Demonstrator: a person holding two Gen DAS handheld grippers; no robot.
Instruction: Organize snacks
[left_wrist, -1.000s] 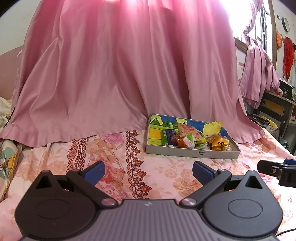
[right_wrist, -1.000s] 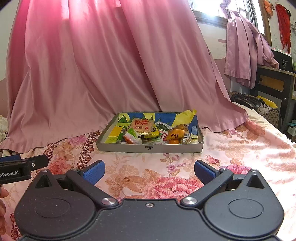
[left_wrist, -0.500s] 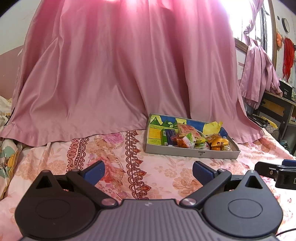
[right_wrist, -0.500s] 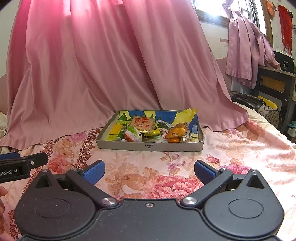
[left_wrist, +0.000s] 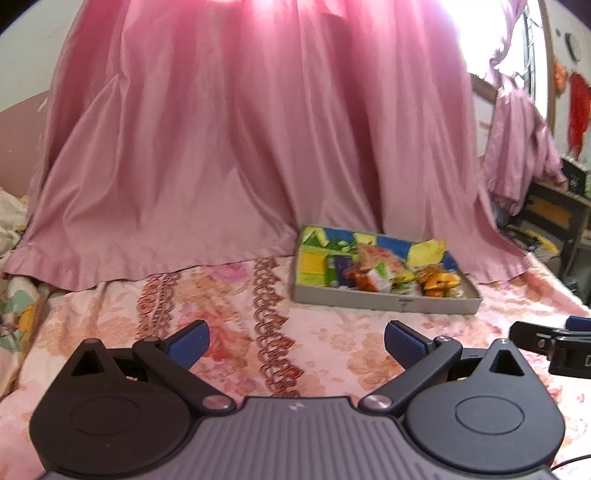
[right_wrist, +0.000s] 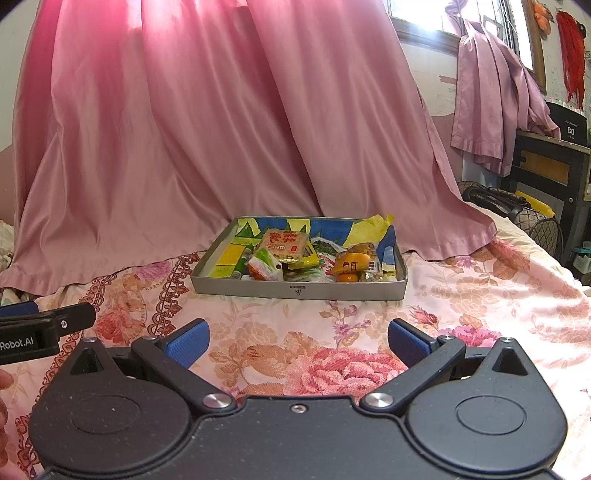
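Snacks (right_wrist: 295, 258) heaped in tray (right_wrist: 299, 290), lower packets hidden, labels unreadable

Counted one grey tray (right_wrist: 300, 290) ahead of the right gripper (right_wrist: 298, 342), on one flowered bed (right_wrist: 480, 295). Counted two grippers, left gripper (left_wrist: 297, 341) included, each with two blue pads. Inside the tray: one red-printed packet (right_wrist: 283, 243), one orange packet (right_wrist: 351, 263), one green-and-white packet (right_wrist: 266, 265); the rest too heaped to count. Beyond, two pink curtains (right_wrist: 221, 129).
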